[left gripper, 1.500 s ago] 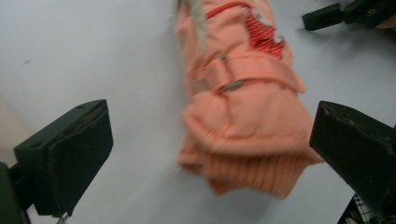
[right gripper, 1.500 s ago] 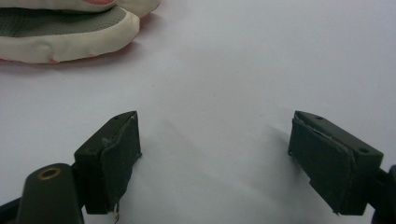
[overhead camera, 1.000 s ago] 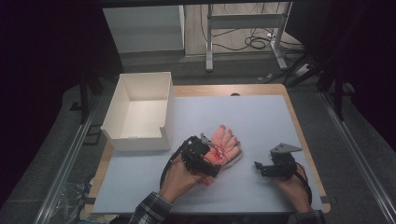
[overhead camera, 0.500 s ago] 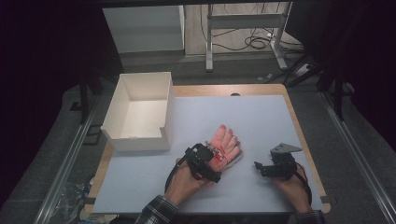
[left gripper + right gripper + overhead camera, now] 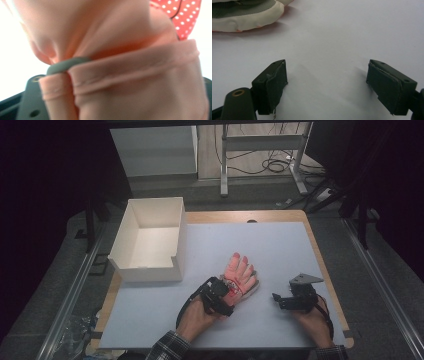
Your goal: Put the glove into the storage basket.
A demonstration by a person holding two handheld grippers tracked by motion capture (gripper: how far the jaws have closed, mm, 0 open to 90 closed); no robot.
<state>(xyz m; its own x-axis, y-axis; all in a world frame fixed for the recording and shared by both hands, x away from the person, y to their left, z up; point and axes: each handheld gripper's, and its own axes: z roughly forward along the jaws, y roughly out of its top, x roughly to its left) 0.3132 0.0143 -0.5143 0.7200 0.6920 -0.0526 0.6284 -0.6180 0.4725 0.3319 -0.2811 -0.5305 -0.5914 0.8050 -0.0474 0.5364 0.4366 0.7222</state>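
The table (image 5: 280,250) is covered by a pale sheet, and a white open box (image 5: 150,240) stands on its far left part, with nothing visible inside. Behind the table the room is dark, with a desk frame and cables on the floor. Near the middle of the sheet lies the glove (image 5: 241,278), pink with white dots, its fingers pointing far and a little right, its cuff toward the person; so its long axis runs from near to far. The left gripper (image 5: 223,291) is at the cuff end, clearly the nearer one, and its jaws have just been closing on the cuff. In the left gripper view the pink cuff (image 5: 135,75) is folded over a dark pad (image 5: 67,64), so the fabric seems pinched between the jaws. The right gripper (image 5: 280,301) rests on the sheet to the right of the glove, apart from it, and its jaws stand spread wide with only bare sheet between the pads (image 5: 273,82). The box lies to the far left of the glove, so a lift from the cuff would probably go that way.
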